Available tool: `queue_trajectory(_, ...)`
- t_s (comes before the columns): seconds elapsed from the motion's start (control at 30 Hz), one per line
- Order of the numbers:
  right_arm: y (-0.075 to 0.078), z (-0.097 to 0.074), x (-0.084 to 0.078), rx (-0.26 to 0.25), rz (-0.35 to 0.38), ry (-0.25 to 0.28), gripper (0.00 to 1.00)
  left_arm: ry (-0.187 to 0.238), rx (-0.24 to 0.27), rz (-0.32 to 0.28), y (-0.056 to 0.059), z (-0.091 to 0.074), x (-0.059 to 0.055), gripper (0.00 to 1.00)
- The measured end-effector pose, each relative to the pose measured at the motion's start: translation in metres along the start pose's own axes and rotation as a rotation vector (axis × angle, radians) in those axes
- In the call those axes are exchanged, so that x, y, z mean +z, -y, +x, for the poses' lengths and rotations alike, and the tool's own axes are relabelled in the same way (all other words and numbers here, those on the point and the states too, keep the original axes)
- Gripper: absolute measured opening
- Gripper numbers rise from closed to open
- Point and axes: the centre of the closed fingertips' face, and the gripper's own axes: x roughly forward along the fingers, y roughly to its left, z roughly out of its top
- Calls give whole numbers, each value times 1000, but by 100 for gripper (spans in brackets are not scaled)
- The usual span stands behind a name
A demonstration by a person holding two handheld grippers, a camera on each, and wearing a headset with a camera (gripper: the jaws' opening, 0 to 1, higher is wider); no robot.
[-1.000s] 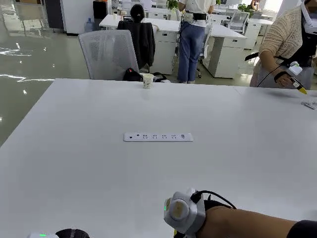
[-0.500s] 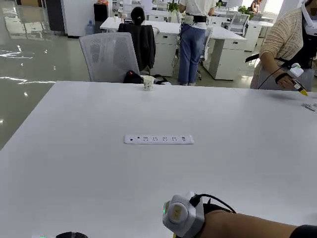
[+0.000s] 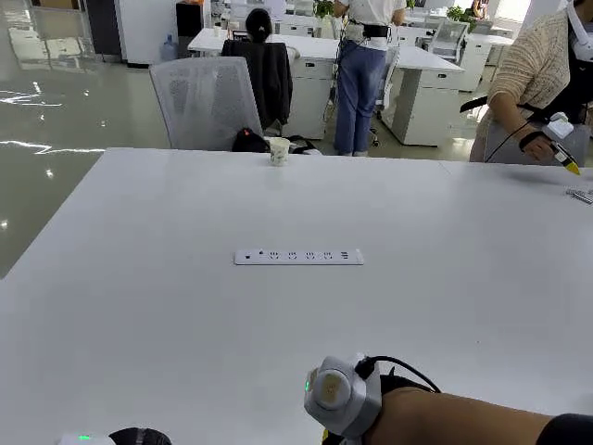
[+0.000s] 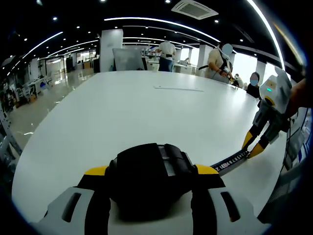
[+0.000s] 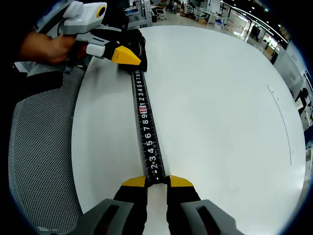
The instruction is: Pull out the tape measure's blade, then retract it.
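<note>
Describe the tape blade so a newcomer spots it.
On the white table, near its edge, the blade runs from the case in the left gripper to the right gripper. It is a black strip with white numerals, unlike the white power strip mid-table.

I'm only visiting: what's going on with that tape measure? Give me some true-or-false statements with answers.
The left gripper is clamped on the black tape measure case. True.
The blade is wound fully into the case. False: it stretches out between the two grippers.
The right gripper pinches the blade's end. True.
The blade is yellow with black numbers. False: it is black with white numbers.
The paper cup touches the power strip. False: the cup stands apart, near the table's far edge.
</note>
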Motion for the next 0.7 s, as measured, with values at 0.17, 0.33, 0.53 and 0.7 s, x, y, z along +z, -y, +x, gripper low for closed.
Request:
queue_trajectory(0.17,0,1,1,0,-9,7,11,-3,-1,-2,0,0,0,62)
queue_trajectory(0.33,0,1,3,1,1,12,11,-5,0,-5,0,1,0,62)
queue_trajectory(0.53,-1,2,4,2,3,13,11,-6,1,-4,0,1,0,62)
queue_trajectory(0.7,-1,3,6,-1,4,13,11,-7,1,-4,1,0,0,62)
